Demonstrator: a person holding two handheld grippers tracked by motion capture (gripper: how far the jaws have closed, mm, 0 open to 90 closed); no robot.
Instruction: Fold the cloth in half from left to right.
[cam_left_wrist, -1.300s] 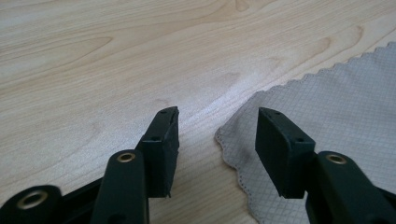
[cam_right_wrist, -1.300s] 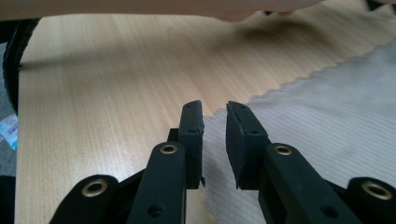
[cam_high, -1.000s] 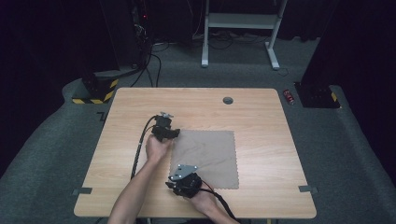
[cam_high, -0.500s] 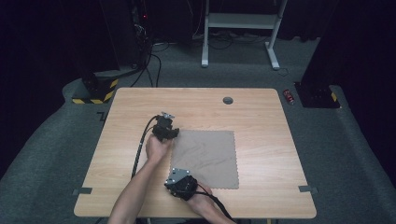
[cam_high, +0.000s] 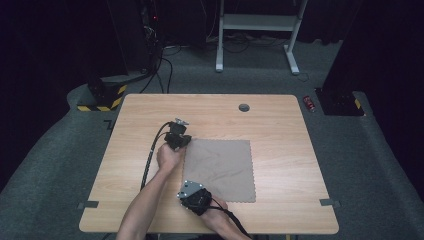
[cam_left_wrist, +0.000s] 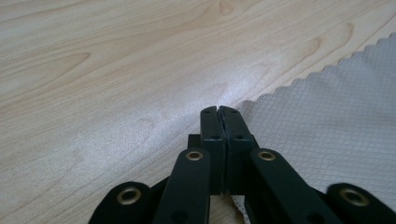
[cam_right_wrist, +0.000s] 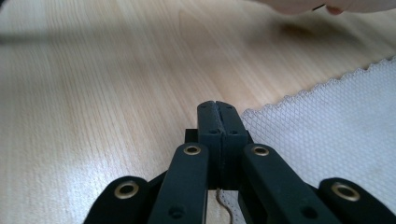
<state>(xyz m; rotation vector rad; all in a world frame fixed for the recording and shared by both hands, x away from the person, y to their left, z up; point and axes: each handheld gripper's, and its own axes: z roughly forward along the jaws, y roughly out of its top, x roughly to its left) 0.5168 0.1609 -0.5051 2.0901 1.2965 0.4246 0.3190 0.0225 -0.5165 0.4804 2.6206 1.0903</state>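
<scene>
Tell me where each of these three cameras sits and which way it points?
High view: sits above the person's side, looks forward and down on the table and grey cloth; both forearms, left tool and right tool show.
Left gripper view: rides the left tool, looks along its closed jaws at the cloth's corner.
Right gripper view: rides the right tool, faces another cloth corner, jaws closed; a bit of the other hand shows at top.
Shared: all three see the cloth on the wood.

Left claw (cam_left_wrist: 218, 110) and right claw (cam_right_wrist: 217, 104) clamped tight
</scene>
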